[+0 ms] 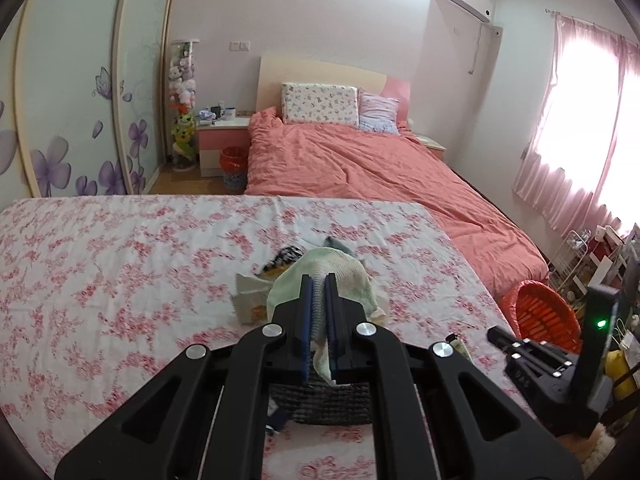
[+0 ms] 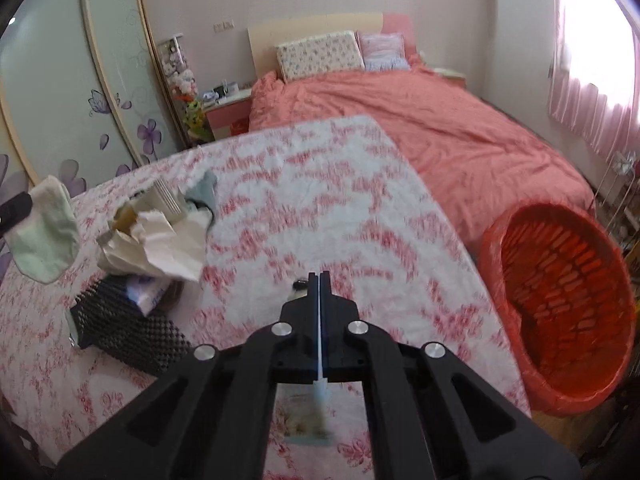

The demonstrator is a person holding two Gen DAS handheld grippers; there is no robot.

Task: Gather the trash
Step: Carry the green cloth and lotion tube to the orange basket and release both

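— Floral-sheeted table; where's the trash going?
— Red plastic-lined basket, right of the right claw, which pinches a thin white packet. Left claw grips a pale green cloth.

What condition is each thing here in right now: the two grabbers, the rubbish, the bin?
Left gripper: fingers shut on the pale green cloth, lifted off the table.
Right gripper: fingers shut on a thin flat packet hanging below them.
Red bin: on the floor beside the table, open, lined with a red bag, looks empty.
Crumpled paper: piled loose on the table.
Black textured foam: lying flat on the table.
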